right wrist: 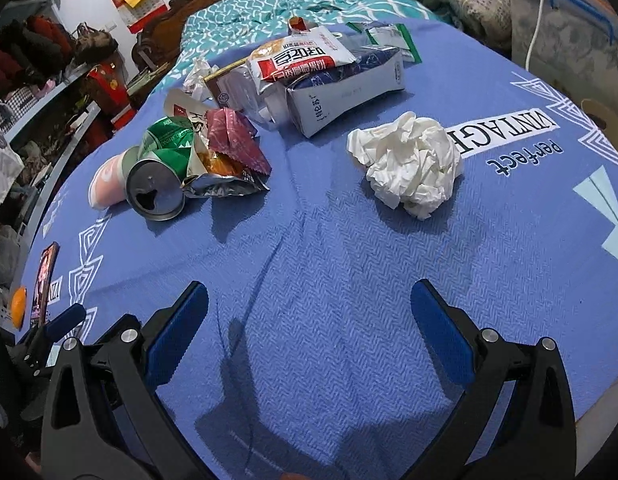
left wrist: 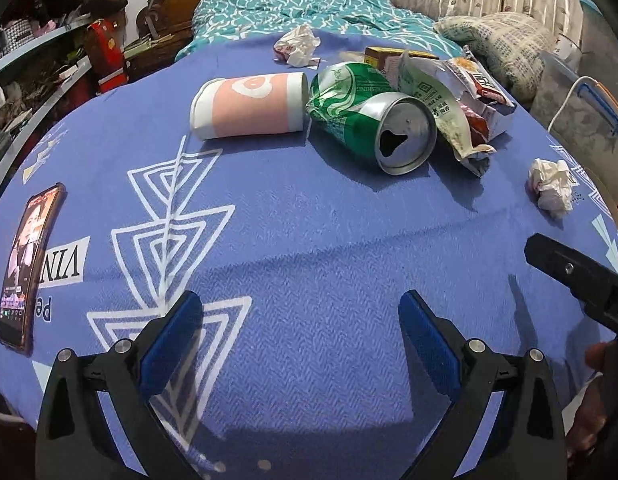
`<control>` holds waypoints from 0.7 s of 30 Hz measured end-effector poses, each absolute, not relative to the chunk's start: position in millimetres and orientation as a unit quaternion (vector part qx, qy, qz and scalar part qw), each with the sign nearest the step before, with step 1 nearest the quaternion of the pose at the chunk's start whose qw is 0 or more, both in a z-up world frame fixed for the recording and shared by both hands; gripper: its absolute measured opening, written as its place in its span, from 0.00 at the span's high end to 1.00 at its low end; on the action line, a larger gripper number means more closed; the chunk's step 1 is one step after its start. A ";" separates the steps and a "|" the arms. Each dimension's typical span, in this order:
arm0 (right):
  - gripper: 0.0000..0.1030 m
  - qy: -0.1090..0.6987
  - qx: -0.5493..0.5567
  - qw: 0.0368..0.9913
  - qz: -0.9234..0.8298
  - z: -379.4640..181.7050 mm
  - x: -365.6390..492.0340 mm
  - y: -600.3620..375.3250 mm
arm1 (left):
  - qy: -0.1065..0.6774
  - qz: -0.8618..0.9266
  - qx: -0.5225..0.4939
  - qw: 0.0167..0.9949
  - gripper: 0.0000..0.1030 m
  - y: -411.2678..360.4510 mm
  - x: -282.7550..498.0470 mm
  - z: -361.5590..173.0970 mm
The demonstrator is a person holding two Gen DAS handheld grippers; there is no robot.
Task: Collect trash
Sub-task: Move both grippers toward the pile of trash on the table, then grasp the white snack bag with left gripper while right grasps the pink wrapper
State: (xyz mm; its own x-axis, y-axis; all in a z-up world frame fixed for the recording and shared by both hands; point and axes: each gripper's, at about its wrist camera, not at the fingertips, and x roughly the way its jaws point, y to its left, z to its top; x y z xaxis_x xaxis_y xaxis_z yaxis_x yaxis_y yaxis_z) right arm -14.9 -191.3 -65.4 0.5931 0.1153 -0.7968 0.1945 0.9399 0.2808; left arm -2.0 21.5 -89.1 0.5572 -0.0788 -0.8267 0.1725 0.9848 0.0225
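Note:
Trash lies on a blue patterned cloth [left wrist: 309, 240]. A crushed green can [left wrist: 369, 120] lies on its side beside a pink and white paper cup [left wrist: 249, 106], with snack wrappers [left wrist: 461, 96] behind. The can [right wrist: 161, 176], wrappers [right wrist: 229, 148], a white carton [right wrist: 349, 88] and a crumpled white tissue [right wrist: 409, 160] show in the right wrist view. The tissue also shows in the left wrist view [left wrist: 551, 188], and another tissue [left wrist: 297, 46] lies further back. My left gripper [left wrist: 301, 320] is open and empty, short of the can. My right gripper [right wrist: 309, 312] is open and empty, short of the tissue.
A phone [left wrist: 29, 268] lies on the cloth at the left edge. A bed with a teal cover [left wrist: 309, 4] stands behind. Cluttered shelves [left wrist: 41, 60] are at the left. A clear plastic bin [left wrist: 581, 108] stands at the right. An orange [right wrist: 19, 306] sits near the phone.

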 end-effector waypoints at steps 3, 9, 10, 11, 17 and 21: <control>0.03 0.440 0.165 0.882 -0.013 -66.7 -18.1 -191.1 | 0.467 -0.077 0.058 0.879 0.08 21.6 -3.2 -87.1; 0.20 0.425 0.157 0.891 0.014 -64.8 -19.9 -197.1 | 0.440 -0.101 0.049 0.891 0.08 23.8 13.8 -67.8; 0.27 0.417 0.167 0.893 0.020 -62.5 -19.7 -200.7 | 0.432 -0.113 0.051 0.893 0.09 20.9 18.2 -61.6; 0.34 0.411 0.167 0.896 0.026 -57.8 -16.1 -203.2 | 0.426 -0.129 0.049 0.894 0.09 18.0 22.6 -55.7; 0.50 0.378 0.118 0.917 0.056 -32.1 11.6 -196.2 | 0.415 -0.167 0.031 0.894 0.23 5.8 46.6 -36.4; 0.55 0.381 0.094 0.916 0.087 -27.2 43.0 -184.9 | 0.419 -0.170 0.003 0.892 0.30 7.1 56.5 -27.1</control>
State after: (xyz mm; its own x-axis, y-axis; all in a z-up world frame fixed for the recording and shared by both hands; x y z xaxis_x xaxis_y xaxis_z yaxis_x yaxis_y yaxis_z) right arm 43.0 -184.9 -27.2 0.6945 0.2304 -0.6816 -0.0879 0.9674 0.2375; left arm 56.5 7.1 -27.1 0.5908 -0.3007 -0.7487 0.3060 0.9421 -0.1369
